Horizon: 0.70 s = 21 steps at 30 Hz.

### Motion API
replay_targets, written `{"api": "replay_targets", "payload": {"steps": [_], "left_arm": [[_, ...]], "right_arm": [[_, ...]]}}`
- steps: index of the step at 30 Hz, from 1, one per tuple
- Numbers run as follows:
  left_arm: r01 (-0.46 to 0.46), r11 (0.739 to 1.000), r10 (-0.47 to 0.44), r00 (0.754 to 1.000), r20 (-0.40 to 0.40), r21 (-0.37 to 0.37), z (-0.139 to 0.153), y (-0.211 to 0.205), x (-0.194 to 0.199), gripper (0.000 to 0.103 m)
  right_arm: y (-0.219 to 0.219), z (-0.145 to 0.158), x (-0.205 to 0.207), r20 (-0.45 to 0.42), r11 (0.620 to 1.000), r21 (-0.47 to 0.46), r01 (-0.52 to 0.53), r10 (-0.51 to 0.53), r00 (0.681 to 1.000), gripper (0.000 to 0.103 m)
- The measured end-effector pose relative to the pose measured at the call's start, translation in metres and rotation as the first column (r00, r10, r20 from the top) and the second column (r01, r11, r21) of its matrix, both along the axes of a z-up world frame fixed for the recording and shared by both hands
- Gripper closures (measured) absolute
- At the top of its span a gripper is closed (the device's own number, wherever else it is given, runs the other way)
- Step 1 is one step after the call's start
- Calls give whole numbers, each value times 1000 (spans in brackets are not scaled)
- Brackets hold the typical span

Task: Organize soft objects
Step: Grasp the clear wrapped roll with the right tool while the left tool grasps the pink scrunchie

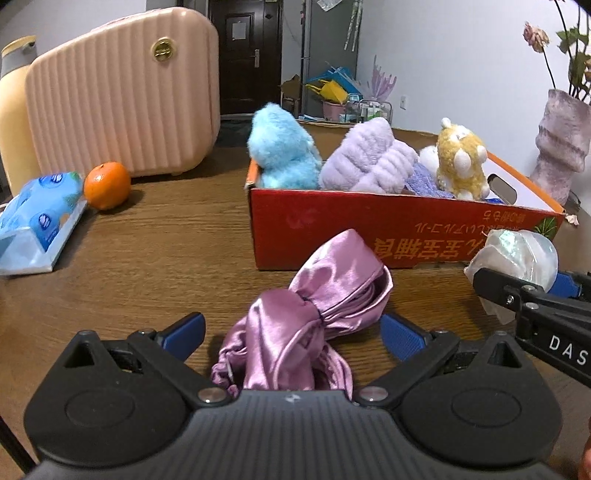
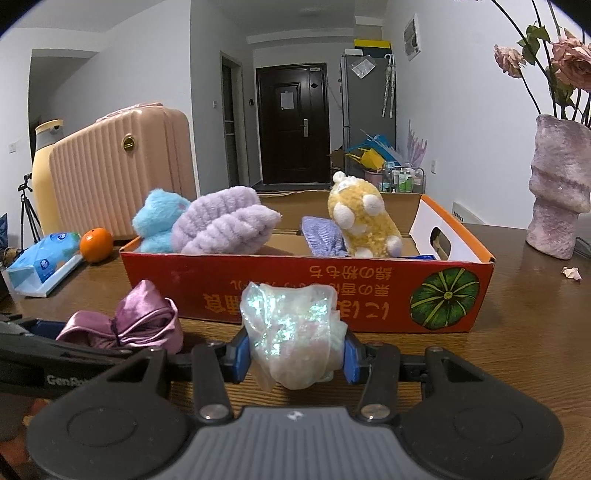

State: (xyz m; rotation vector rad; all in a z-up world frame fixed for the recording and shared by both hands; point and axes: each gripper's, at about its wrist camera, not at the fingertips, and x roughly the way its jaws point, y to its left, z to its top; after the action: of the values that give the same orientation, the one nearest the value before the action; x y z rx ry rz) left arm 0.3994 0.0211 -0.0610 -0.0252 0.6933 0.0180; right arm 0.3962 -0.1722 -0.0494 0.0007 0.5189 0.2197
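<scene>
Dim indoor light, cool cast, both views sharp.
We see fisheye bending at dark corners, glare on the iridescent pouch (image 2: 291, 332), soft shadows on the table (image 1: 147, 258).

A brown wooden table (image 2: 524, 317) fills the foreground, its grain catching a dull sheen. Pale bluish-white walls (image 2: 461, 110) run back along a hallway to a dark brown door (image 2: 291, 125) with a paper sheet on it. A grey tall cabinet (image 2: 365, 99) stands right of the door, with a cluttered cart (image 2: 402, 179) below it. The ceiling (image 2: 258, 18) is white and the light is dim and cool.
</scene>
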Motion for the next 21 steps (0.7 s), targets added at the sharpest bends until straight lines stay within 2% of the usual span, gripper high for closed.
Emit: {"api": "replay_targets", "payload": {"steps": [4, 7, 10, 12, 14, 21], "left_arm": [[24, 1000, -24, 1000, 8, -5, 0, -3, 0, 3], [37, 999, -36, 999, 9, -17, 0, -3, 0, 15], [40, 999, -40, 999, 0, -8, -1, -3, 0, 31], [50, 999, -50, 999, 1, -15, -1, -2, -1, 45], [57, 998, -57, 998, 6, -13, 0, -3, -2, 53], [57, 998, -56, 998, 34, -33, 5, 1, -7, 61]], "right_arm": [[-1, 0, 0, 0, 1000, 2, 0, 0, 1000, 56], [0, 0, 0, 2, 1000, 1, -1, 1, 1000, 56], [0, 1, -1, 10, 1000, 5, -5, 4, 1000, 56], [1, 1, -2, 13, 1000, 3, -7, 7, 1000, 56], [1, 1, -3, 15, 1000, 2, -10, 9, 1000, 56], [-1, 3, -7, 29, 1000, 8, -14, 14, 999, 56]]}}
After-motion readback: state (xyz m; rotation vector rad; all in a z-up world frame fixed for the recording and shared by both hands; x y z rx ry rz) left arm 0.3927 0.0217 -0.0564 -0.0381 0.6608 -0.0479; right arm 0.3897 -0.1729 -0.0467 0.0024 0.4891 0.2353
